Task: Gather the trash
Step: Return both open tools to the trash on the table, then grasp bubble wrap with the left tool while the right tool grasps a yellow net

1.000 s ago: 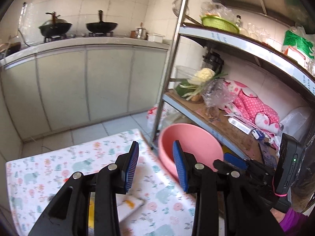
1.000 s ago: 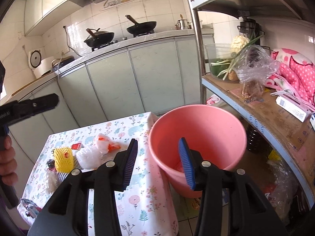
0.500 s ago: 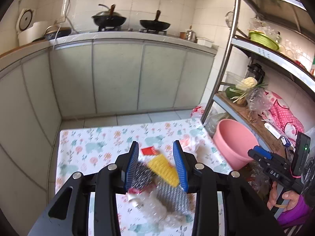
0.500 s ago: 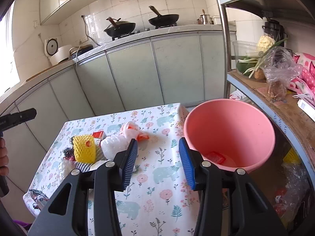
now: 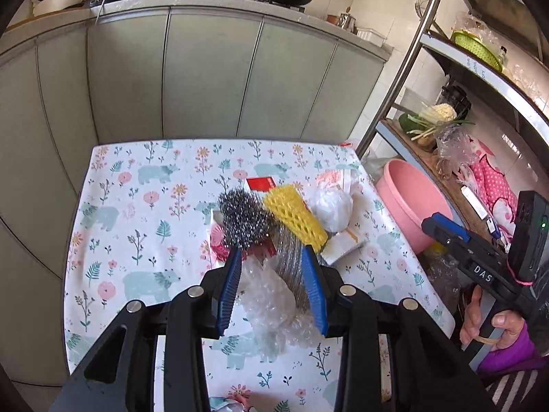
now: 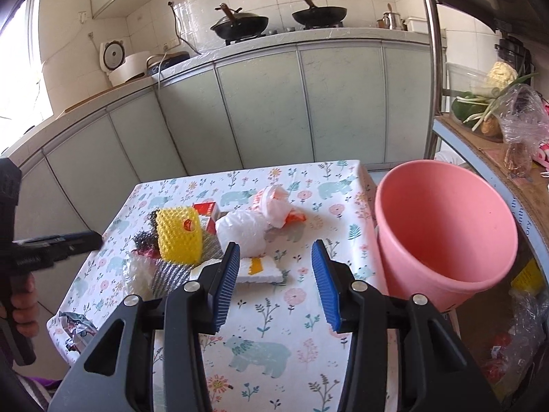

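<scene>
Nearing trash pile (image 5: 274,237), formerly bucket-facing.

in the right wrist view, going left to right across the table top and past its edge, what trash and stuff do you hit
yellow foam net → red box → white plastic bag → orange and white wrapper → pink bucket beside the table

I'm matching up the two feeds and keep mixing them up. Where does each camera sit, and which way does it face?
Left wrist: on the left gripper, looking down at the trash pile on the table; the other hand shows at right.
Right wrist: on the right gripper, facing the table beside the pink bucket; a hand shows at left.
Shared: yellow foam net, bucket, stove counter.
</scene>
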A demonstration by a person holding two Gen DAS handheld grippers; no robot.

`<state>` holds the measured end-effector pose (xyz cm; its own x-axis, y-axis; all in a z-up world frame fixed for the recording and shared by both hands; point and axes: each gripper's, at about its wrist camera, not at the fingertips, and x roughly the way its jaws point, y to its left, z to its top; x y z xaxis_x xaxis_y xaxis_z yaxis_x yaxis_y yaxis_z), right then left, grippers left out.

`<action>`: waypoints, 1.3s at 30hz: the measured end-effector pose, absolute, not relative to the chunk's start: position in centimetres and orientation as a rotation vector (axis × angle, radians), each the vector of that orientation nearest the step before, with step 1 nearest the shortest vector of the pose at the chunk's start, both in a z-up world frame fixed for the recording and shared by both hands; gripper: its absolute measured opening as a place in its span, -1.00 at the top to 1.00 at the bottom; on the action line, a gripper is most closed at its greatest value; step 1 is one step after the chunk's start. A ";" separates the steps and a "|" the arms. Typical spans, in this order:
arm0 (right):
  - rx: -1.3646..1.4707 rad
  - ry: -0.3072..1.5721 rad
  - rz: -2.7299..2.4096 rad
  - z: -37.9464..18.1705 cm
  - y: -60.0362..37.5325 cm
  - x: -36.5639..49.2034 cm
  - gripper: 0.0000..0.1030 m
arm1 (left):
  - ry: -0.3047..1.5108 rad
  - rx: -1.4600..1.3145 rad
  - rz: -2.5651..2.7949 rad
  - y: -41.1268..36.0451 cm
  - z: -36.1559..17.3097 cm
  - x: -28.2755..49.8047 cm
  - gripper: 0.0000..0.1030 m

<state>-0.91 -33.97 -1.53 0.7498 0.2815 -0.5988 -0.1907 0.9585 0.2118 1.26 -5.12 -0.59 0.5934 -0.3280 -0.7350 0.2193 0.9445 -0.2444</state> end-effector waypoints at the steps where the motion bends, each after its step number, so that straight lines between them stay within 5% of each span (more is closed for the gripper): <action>1: 0.137 0.678 0.266 -1.5 -33.8 -0.9 0.13 | 0.903 -0.130 -0.318 -5.3 -1.3 1.4 0.31; 9: 0.108 0.697 0.363 -1.7 -31.5 -0.4 0.13 | 1.023 -0.126 -0.294 -6.5 -5.4 2.7 0.31; 13: 0.082 0.708 0.429 -1.5 -29.4 0.3 0.13 | 1.025 -0.121 -0.273 -6.1 -5.9 2.8 0.08; 18: 0.071 0.743 0.508 -1.9 -27.0 1.7 0.13 | 1.042 -0.141 -0.274 -5.2 -6.2 2.7 0.05; 24: 0.042 0.795 0.558 -2.9 -23.9 3.5 0.13 | 1.043 -0.166 -0.338 -4.7 -6.2 2.1 0.41; 33: -0.022 0.853 0.495 -5.2 -22.1 5.1 0.15 | 1.009 -0.160 -0.367 -4.1 -5.4 0.7 0.57; 35: -0.007 0.851 0.496 -5.2 -22.5 5.1 0.55 | 0.991 -0.162 -0.369 -3.8 -4.8 0.3 0.57; 39: 0.004 0.831 0.505 -4.5 -23.1 4.7 0.80 | 0.954 -0.166 -0.373 -3.3 -3.6 -0.2 0.57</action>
